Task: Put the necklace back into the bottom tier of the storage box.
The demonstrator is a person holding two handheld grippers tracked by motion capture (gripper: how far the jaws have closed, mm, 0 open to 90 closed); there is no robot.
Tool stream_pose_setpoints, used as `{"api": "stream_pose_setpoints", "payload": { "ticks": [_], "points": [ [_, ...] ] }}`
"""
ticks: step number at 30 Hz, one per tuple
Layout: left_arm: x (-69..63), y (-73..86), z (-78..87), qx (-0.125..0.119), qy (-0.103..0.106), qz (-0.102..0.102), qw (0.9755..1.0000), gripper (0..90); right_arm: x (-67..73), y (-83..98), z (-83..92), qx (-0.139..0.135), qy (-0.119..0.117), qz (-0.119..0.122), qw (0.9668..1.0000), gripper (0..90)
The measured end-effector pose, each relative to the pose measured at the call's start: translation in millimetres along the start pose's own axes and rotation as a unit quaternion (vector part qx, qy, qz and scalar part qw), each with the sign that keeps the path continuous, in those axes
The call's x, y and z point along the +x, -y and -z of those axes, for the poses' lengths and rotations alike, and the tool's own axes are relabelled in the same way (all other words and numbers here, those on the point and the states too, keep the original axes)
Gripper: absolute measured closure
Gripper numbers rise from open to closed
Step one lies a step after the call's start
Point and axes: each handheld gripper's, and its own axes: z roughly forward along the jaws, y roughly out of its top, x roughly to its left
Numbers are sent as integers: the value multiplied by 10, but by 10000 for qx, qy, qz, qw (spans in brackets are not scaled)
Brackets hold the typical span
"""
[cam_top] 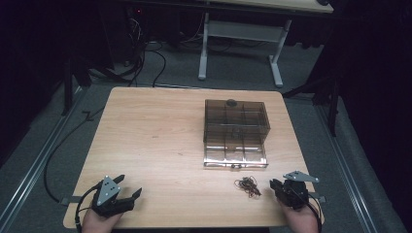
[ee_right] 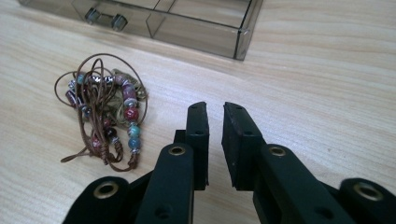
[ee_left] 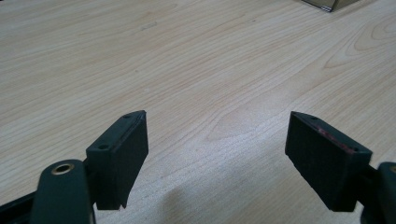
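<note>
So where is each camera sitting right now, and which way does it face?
High view: above the near table edge, looking forward and down; both hands and the left gripper and right gripper show.
Left gripper view: rides that gripper, faces bare table; open jaws.
Right gripper view: faces the beaded bracelet and drawer box, shared with the high view.

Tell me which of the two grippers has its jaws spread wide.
The left gripper: its jaws stand far apart over bare table. The right gripper, beside the beaded cord bracelet, has its jaws nearly together with nothing between them.
</note>
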Motion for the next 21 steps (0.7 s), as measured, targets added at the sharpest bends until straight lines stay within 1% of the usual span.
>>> {"api": "stream_pose_setpoints", "payload": {
  "ticks": [1, 5, 6, 7, 8, 9, 11, 12, 13, 16, 17, 18, 19, 21],
  "points": [
    [1, 0, 1, 4, 15, -4, 10000, 218, 11, -31, -1, 136, -49, 44, 9999, 791],
    [2, 1, 1, 0, 37, -2, 10000, 215, 30, -85, -24, 384, -152, 55, 9991, 787],
    [2, 1, 1, 0, 37, -2, 10000, 215, 30, -85, -24, 384, -152, 55, 9991, 787],
    [2, 1, 2, 1, 43, -5, 10000, 215, 36, -112, -41, 522, -185, 48, 9985, 785],
    [2, 1, 2, 1, 43, -5, 10000, 215, 36, -112, -41, 522, -185, 48, 9985, 785],
    [2, 2, 2, 1, 49, -3, 10000, 214, 48, -143, -54, 710, -191, 77, 9973, 781],
    [2, 2, 2, 2, 52, -4, 10000, 214, 51, -165, -55, 823, -229, 98, 9963, 780],
    [1, 2, 2, 3, 52, -8, 10000, 214, 51, -165, -55, 823, -229, 98, 9963, 780],
    [0, 0, 1, 19, 54, -22, 10000, 214, 44, -188, -59, 986, -299, 10, 9947, 775],
    [1, 2, 3, 1, 61, -13, 10000, 214, 54, -208, -69, 1209, -241, 74, 9923, 768],
    [1, 2, 3, 1, 61, -13, 10000, 214, 54, -208, -69, 1209, -241, 74, 9923, 768],
    [2, 3, 5, -5, 72, -17, 10000, 214, 65, -229, -70, 1368, -196, 168, 9903, 760],
    [2, 3, 5, -5, 72, -17, 10000, 214, 65, -229, -70, 1368, -196, 168, 9903, 760],
    [2, 3, 5, -3, 81, -22, 10000, 214, 74, -258, -69, 1521, -191, 139, 9881, 754]
  ]
}}
